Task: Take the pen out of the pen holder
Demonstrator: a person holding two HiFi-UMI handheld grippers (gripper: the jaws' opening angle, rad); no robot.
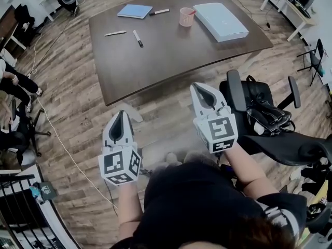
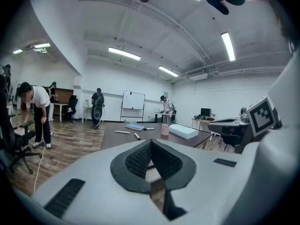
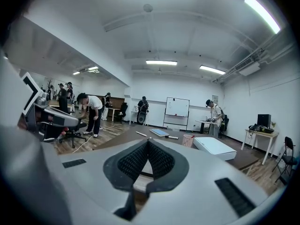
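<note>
1. Left gripper: jaws shut tip to tip with nothing between the pads, as the left gripper view shows clearly. It is held short of the table, over the wood floor and back from the table's near edge.
2. Right gripper: also shut and empty, with the pads meeting at the tip in the right gripper view. It sits closer to the table than the left one, just off the near edge, and touches nothing.
3. Both grippers point toward the table, tilted slightly down.
4. Pen holder: a pink cup standing upright near the table's far side, right of centre and well apart from both grippers.
5. Pen: a reddish end shows at the holder's rim, so it is still in the cup. It is too small to read more.
6. White flat box: lies on the table just right of the holder.
7. Blue notebook: lies on the table's far left part, with a marker between it and the holder.
8. Two more loose pens lie on the table's left half: a white one and a black-and-white one. They are near each other but not touching.
9. Black office chair: stands off the table's near right corner, right beside the right gripper.
10. People stand past the table's far side, near a whiteboard.
</note>
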